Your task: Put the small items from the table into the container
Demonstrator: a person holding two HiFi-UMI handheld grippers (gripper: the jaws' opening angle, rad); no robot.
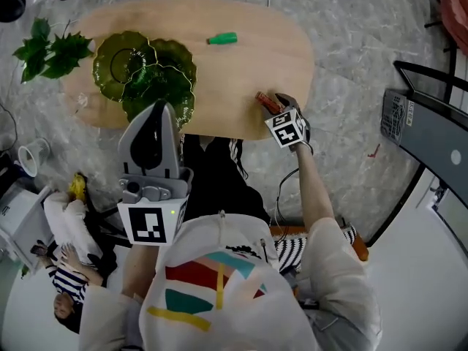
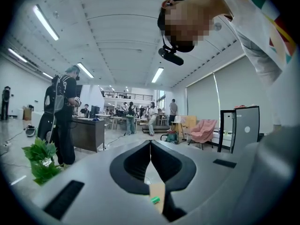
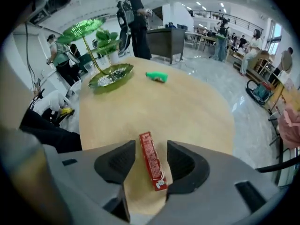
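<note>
Right gripper (image 3: 149, 147) open, astride red stick pack (image 3: 152, 167) lying flat near counter (image 3: 197, 111) edge. Pack judged light, stiff, glossy, slip-prone; pinch long sides at mid-length. Left gripper (image 2: 150, 143) closed, empty.

A: The packet (image 3: 152, 161)? Red, with white print at one end.
B: The table (image 1: 241, 86) is pale, plain wood, and the little item (image 1: 221, 39) on it is bright green.
A: The tiered dish (image 1: 146, 68) is green too (a darker, glassy green).
B: The right gripper (image 3: 151, 145) is grey with black inner pads. Its cube (image 1: 286, 129) has black-and-white squares.
A: The floor (image 1: 351, 42) is grey and marbled.
</note>
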